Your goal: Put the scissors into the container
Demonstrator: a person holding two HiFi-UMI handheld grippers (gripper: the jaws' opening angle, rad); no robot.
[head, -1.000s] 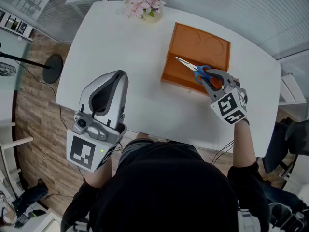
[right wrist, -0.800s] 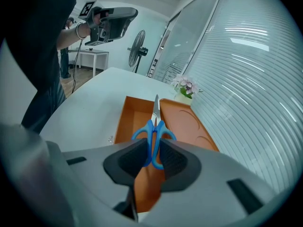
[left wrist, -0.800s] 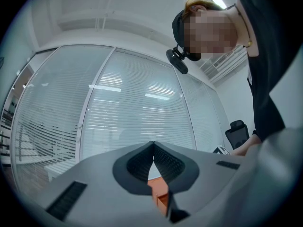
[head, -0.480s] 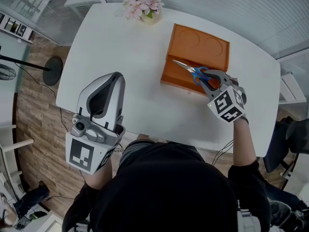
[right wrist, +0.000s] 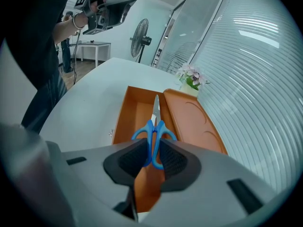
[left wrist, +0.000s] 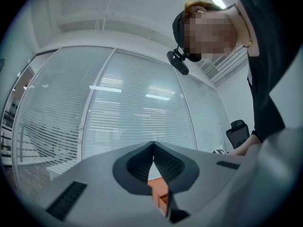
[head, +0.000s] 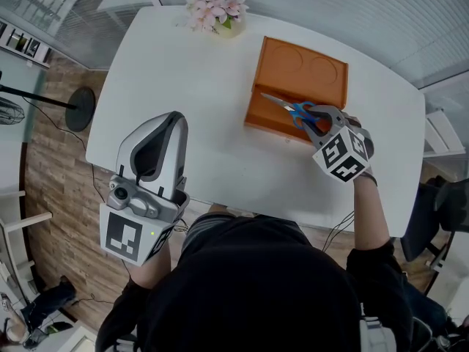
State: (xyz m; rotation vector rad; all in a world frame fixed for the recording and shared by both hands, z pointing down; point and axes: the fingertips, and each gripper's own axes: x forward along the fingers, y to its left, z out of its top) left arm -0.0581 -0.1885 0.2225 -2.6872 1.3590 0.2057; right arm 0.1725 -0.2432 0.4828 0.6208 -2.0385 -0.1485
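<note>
Blue-handled scissors (head: 294, 109), clamped in the right tool (head: 315, 120), point down over the orange container (head: 268, 122) for a clean drop; the left tool (left wrist: 153, 146), lower left, idles closed, empty.

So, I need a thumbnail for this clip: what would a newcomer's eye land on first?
The bright orange container, lid open, sits right of centre on the white table. The blue-handled scissors are held over its trough, handles pinched in the right tongs. Next come the big grey left tongs, shut and empty, raised at the table's near left edge, then the pink flowers at its far edge.
</note>
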